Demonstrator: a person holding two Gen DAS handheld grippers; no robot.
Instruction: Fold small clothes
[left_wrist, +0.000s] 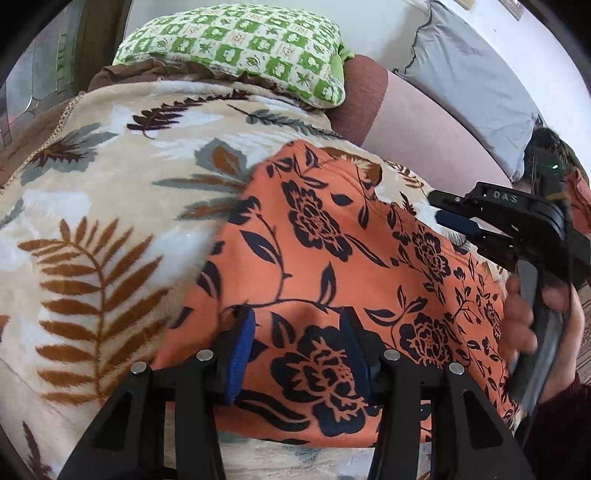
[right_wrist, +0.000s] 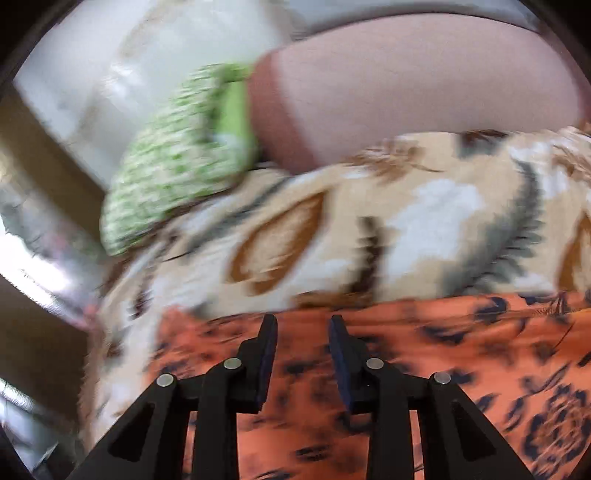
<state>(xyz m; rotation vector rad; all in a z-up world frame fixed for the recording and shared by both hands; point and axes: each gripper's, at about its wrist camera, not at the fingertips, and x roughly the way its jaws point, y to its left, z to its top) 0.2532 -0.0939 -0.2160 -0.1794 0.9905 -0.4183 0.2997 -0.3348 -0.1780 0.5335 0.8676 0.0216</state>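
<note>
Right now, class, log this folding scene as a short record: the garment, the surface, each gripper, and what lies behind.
garment: orange floral garment, lying spread on the bed
surface: leaf-print blanket
left gripper: jaws apart, garment bunched up between the pads
right gripper: jaws apart over the garment, nothing visibly pinched; view blurred
behind: green patterned pillow, grey pillow

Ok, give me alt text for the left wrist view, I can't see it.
An orange garment with dark flowers lies on a leaf-print blanket, and the left claw straddles a raised fold at its near edge. The right claw hangs over the garment's right side, with a green checked pillow behind.
</note>
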